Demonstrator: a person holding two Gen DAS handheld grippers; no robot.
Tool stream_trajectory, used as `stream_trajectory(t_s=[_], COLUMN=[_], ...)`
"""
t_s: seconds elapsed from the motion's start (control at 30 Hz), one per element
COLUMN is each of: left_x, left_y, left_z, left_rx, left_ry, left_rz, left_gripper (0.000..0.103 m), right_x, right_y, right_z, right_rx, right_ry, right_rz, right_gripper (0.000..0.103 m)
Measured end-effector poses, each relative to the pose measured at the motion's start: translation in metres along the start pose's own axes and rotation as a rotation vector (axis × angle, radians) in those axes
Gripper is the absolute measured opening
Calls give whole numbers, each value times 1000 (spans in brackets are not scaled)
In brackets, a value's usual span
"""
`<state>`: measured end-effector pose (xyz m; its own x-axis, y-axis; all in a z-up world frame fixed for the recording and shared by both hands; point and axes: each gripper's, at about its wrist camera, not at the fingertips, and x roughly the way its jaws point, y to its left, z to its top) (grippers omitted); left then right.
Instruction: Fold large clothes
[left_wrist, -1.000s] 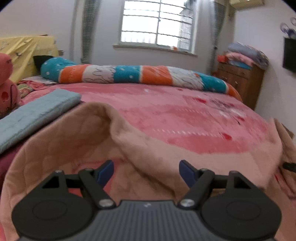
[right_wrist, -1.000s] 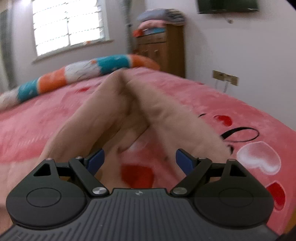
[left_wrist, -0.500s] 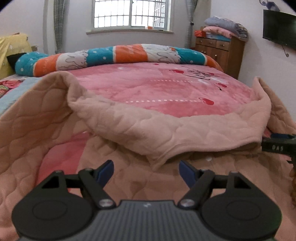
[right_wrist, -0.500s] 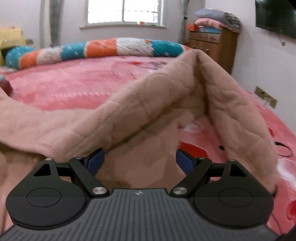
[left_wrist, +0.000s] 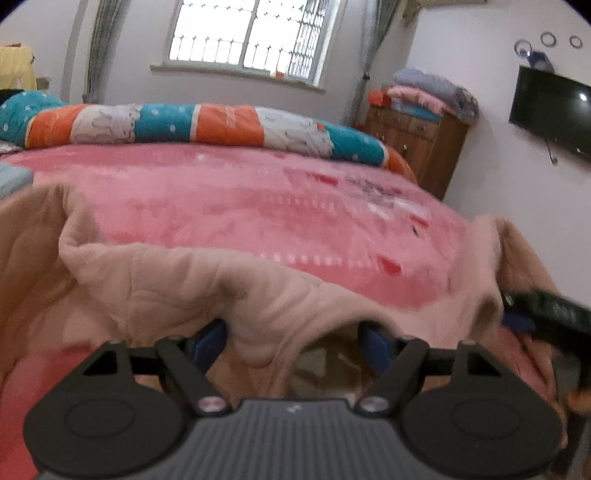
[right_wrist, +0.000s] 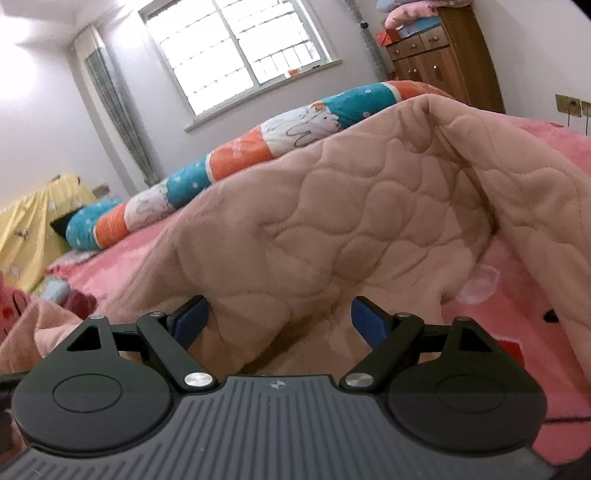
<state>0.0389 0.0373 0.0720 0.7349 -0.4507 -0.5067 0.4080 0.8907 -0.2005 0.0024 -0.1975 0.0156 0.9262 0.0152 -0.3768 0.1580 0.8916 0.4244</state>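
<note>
A large beige quilted garment (left_wrist: 166, 280) lies on the pink bed. My left gripper (left_wrist: 293, 339) is open; a fold of the garment's edge bulges between its blue pads. The garment fills the right wrist view (right_wrist: 351, 221) as a raised fold. My right gripper (right_wrist: 280, 319) is open, with the cloth lying between its blue pads (right_wrist: 190, 319). The right gripper's black finger also shows at the right edge of the left wrist view (left_wrist: 546, 314), against the garment's far corner.
The pink bedspread (left_wrist: 258, 206) stretches ahead. A long teal, orange and white bolster (left_wrist: 207, 125) lies along the bed's far side. A wooden dresser (left_wrist: 417, 144) with stacked blankets stands at the right. A TV (left_wrist: 550, 110) hangs on the wall.
Both grippers moved in closer to the garment's edge, and the cloth now sits between the pads of each. The garment's fold has risen higher in the right wrist view.
</note>
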Motion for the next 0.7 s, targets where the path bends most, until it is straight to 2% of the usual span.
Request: stream_trajectory(t_s=[0.17, 0.3, 0.37, 0.43, 0.47, 0.6, 0.7], left_x=[37, 67, 84, 97, 101, 88, 63], left_y=[-3, 5, 9, 14, 15, 15, 12], left_z=[33, 57, 65, 70, 72, 68, 62], left_rx=[17, -62, -65, -61, -66, -89, -74], left_ry=[-69, -101, -96, -88, -82, -82, -111], left_rz=[95, 206, 267, 313, 333, 310, 299], left_gripper=[79, 79, 80, 91, 92, 92, 92], right_x=[6, 2, 2, 3, 4, 20, 31], right_y=[-5, -6, -9, -13, -15, -19, -20], right_z=[3, 4, 4, 4, 5, 1, 1], right_rx=[14, -16, -7, 5, 8, -11, -22], right_ry=[-12, -8, 4, 15, 25, 91, 98], right_rz=[11, -21, -37, -55, -67, -102, -119], right_gripper=[103, 103, 103, 103, 103, 103, 103])
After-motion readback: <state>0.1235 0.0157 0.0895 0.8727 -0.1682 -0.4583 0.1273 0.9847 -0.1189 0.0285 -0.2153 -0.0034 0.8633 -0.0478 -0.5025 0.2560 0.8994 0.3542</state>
